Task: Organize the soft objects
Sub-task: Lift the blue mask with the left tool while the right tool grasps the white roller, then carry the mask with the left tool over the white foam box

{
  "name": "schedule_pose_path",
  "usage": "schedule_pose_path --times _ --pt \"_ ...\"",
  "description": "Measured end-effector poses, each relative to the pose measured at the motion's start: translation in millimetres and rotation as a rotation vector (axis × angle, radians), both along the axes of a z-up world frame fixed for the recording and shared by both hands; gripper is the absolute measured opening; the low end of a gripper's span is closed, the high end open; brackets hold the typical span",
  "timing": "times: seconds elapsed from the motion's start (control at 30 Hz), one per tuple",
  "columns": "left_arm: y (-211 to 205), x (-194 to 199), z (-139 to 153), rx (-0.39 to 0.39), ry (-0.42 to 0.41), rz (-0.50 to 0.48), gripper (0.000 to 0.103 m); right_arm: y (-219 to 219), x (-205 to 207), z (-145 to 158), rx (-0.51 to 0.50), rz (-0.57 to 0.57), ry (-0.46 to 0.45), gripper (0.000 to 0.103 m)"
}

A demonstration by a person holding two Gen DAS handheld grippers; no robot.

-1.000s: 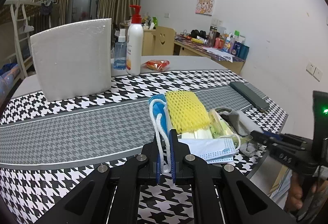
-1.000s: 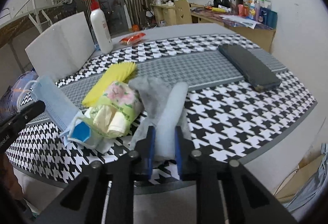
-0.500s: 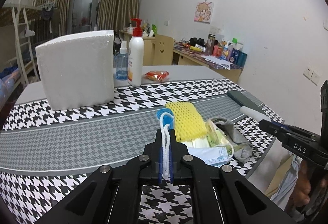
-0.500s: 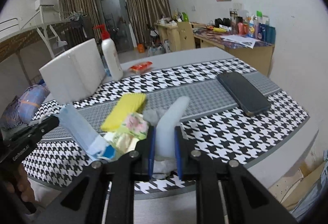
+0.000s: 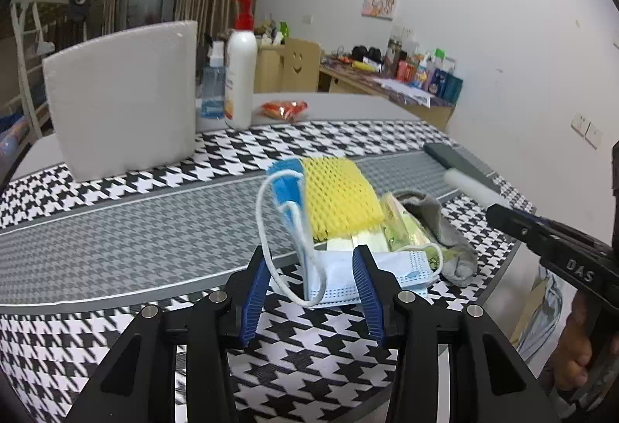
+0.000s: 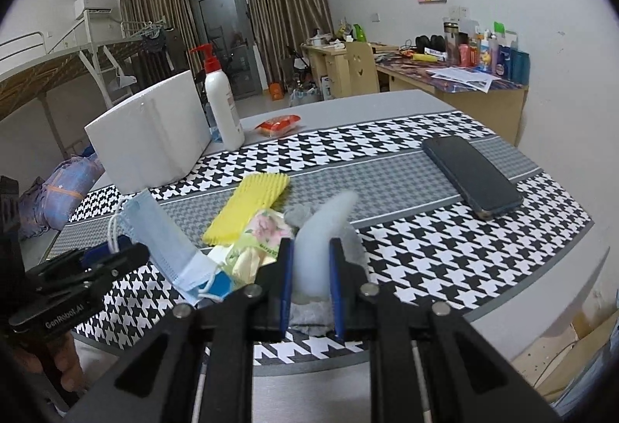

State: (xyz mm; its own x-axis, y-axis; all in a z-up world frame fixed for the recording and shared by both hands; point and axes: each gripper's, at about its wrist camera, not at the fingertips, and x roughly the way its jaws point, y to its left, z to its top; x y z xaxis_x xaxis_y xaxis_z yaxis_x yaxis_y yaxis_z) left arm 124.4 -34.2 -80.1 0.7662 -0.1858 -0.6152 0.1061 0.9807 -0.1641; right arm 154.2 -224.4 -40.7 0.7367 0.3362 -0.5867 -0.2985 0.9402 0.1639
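My left gripper point(image 5: 311, 270) is open; the blue face mask point(image 5: 305, 229) stands loose between its fingers, its white ear loop hanging down. The mask also shows in the right wrist view point(image 6: 162, 233). A yellow foam net point(image 5: 340, 198), a tissue pack point(image 5: 406, 229) and a grey sock point(image 5: 445, 229) lie in a pile behind it. My right gripper point(image 6: 309, 268) is shut on a pale white foam piece point(image 6: 321, 229) and holds it above the grey sock point(image 6: 309, 314). The foam piece also shows in the left wrist view point(image 5: 470, 189).
A white foam box point(image 5: 120, 98), a pump bottle point(image 5: 240, 63), a small blue bottle point(image 5: 212, 86) and a red snack packet point(image 5: 284, 110) stand at the back. A dark phone point(image 6: 470, 175) lies on the right of the houndstooth table point(image 6: 406, 137).
My left gripper has opened and let go of the mask. My right gripper has lifted the white foam piece up and back from the pile.
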Motion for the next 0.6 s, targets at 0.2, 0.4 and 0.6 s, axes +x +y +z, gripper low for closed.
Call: schedule_pose_path --times 0.2,0.4,0.6 --pt "-4.9 18.1 -13.1 0.003 0.067 -0.010 0.004 1.9 0.4 -0.9 0.006 0.024 -0.001 0.021" --pt "-2.0 16.1 0.2 -0.015 0.033 -0.022 0.003 8.4 4.9 3.0 0.002 0.051 0.000 0.021" --pt "11.2 8.9 25.3 -0.007 -0.022 0.013 0.003 16.5 6.6 16.3 0.006 0.078 -0.025 0.021"
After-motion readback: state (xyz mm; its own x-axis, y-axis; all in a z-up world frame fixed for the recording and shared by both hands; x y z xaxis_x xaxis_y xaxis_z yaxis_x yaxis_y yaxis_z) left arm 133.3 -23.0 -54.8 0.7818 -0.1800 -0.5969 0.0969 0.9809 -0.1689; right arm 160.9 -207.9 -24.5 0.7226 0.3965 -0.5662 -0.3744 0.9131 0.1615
